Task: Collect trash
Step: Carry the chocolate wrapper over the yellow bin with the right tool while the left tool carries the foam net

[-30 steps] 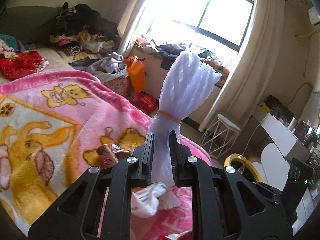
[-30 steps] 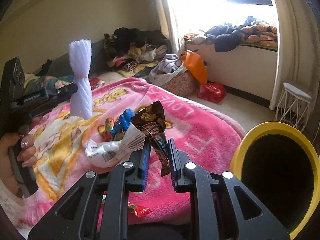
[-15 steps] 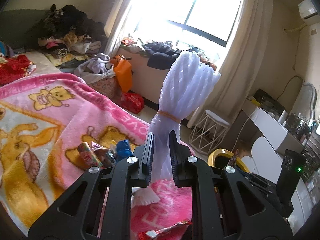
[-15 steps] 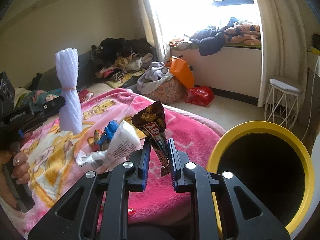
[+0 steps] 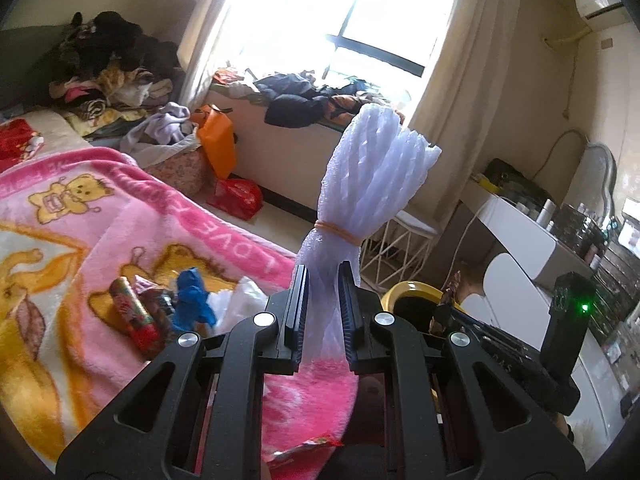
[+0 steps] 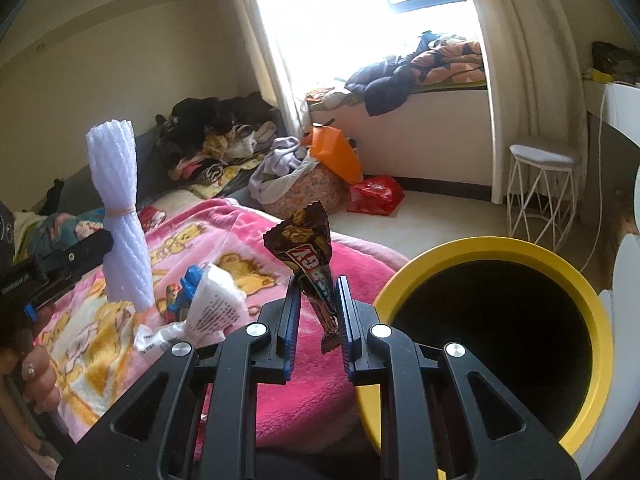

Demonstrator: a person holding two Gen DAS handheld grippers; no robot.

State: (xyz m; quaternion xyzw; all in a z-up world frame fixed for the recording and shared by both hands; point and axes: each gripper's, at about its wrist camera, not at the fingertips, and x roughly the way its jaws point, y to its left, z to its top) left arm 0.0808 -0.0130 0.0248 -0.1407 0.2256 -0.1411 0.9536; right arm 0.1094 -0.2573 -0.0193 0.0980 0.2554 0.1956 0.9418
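Left hand-held gripper (image 5: 322,312): clamped on the lower end of a foam net bundle (image 5: 372,184), white, ribbed and soft, cinched by a thin orange rubber band (image 5: 338,231); long axis upright, flared end up and tilted slightly right, held above the bed. Right hand-held gripper (image 6: 318,316): closed on a candy wrapper (image 6: 310,252), brown, glossy and crinkled; long axis near vertical, fanned end up, twisted tail hanging between the pads. Trash bin (image 6: 576,280): round, yellow rim, black inside, just right of the wrapper. Blanket (image 5: 80,240): fleecy pink with bear print, covering the bed. On it: a blue crumpled scrap (image 5: 192,300), a red printed tube (image 5: 136,320), a white printed plastic bag (image 6: 208,304).
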